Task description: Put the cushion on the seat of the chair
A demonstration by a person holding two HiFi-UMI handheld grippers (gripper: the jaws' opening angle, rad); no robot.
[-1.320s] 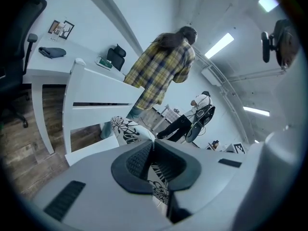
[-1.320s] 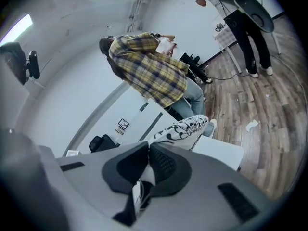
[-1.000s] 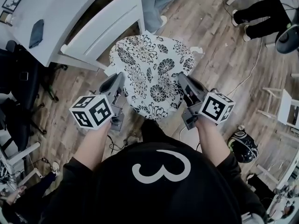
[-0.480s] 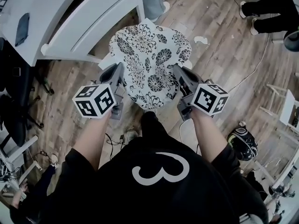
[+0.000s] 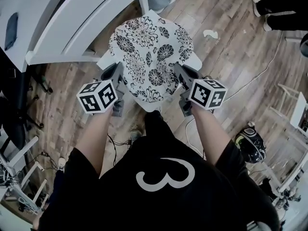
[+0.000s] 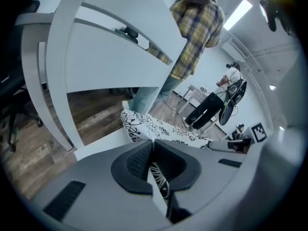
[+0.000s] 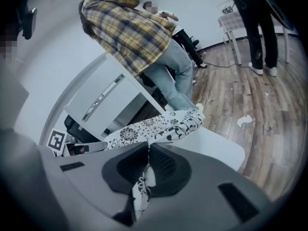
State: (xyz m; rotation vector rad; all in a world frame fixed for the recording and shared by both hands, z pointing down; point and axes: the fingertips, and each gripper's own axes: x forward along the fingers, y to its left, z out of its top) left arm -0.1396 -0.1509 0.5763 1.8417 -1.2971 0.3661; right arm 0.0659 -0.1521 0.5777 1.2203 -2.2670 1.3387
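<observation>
Black-and-white floral fabric sits in both sets of jaws. I have the left gripper [image 6: 153, 146] and the right gripper [image 7: 148, 150] each pinched tight on an edge of the cushion [image 5: 150, 57], which spans between them. The white chair seat [image 7: 219, 148] below is mostly covered, with only its corners showing beside the tips. I cannot tell whether the cushion rests fully on it. Just beyond the left tips the chair back [image 6: 110, 61] rises and blocks the floor behind. Past it stands a person in a plaid shirt [image 7: 132, 30]. Off to the right gripper's side I see dark-trousered legs [image 7: 255, 28], a white scrap [image 5: 210, 33] and a cable [image 5: 262, 69] on the wood floor [image 5: 226, 28]. The only readable mark is a large "3" [image 5: 166, 173] on the black top of the person carrying the grippers.
</observation>
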